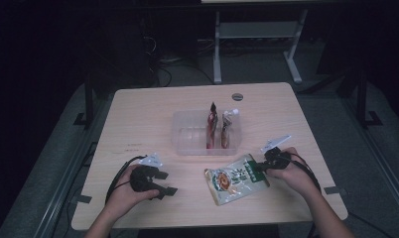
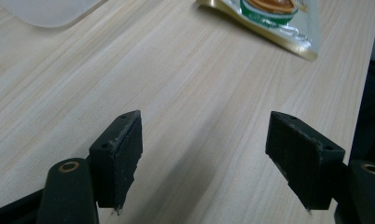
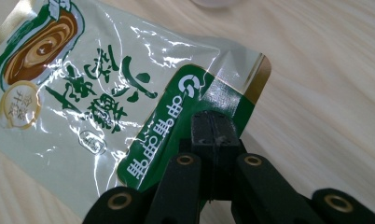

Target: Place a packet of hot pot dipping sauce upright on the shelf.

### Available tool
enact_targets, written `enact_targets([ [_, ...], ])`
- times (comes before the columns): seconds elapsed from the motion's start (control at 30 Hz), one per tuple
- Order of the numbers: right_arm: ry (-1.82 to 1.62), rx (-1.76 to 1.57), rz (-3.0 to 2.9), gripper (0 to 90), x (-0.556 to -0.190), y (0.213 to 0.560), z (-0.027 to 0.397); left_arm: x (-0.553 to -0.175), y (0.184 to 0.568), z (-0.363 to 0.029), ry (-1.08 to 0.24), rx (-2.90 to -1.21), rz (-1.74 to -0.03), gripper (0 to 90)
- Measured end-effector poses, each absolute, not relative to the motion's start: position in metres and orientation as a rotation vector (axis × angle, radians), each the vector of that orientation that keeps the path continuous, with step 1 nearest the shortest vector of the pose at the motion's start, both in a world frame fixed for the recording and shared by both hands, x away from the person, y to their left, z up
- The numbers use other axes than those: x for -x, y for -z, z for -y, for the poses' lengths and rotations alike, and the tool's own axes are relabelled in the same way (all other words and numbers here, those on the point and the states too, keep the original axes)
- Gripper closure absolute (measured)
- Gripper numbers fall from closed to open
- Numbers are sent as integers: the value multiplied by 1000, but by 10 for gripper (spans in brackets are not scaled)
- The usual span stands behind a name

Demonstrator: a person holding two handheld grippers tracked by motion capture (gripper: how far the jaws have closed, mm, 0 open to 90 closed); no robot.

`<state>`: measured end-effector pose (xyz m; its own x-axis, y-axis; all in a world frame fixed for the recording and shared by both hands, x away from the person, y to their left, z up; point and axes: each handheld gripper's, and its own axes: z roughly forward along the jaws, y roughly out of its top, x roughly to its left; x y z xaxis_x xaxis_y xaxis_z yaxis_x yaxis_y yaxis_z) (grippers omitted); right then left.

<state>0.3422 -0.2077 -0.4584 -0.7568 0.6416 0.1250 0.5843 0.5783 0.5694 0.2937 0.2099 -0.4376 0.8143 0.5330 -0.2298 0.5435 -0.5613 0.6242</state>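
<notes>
Right gripper [image 3: 212, 140] has its fingers clamped on the green top edge of the sauce pouch [image 1: 235, 178], likely to drag or lift it toward the clear bin [image 1: 182, 134]. The pouch lies flat on the counter [image 1: 138, 114]: glossy, pale, gold-trimmed, showing brown sauce. Left gripper [image 2: 204, 158] rests wide open, holding nothing.

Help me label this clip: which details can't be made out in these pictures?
- Pouch edge, right gripper view: hidden inside the shut right gripper.
- Pouch, left gripper view: cut off by the top edge.
- Two packets in the clear box, high view: labels too small and dim.
</notes>
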Motion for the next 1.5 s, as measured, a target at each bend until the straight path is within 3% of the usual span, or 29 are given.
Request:
enact_targets([
  [0.87,-1006,-744,-2869,899,-330,460,110,-292,434,-197,39,-2309,-710,301],
  [0.93,-1001,-735,-2869,875,-329,460,110,-291,434,-195,41,-2305,-710,308],
  [1.27,-1137,-765,-2775,580,-319,444,131,-293,427,-188,16,-2312,-706,423],
  [1.5,-1203,-781,-2692,503,-310,439,158,-293,425,-179,6,-2334,-690,410],
])
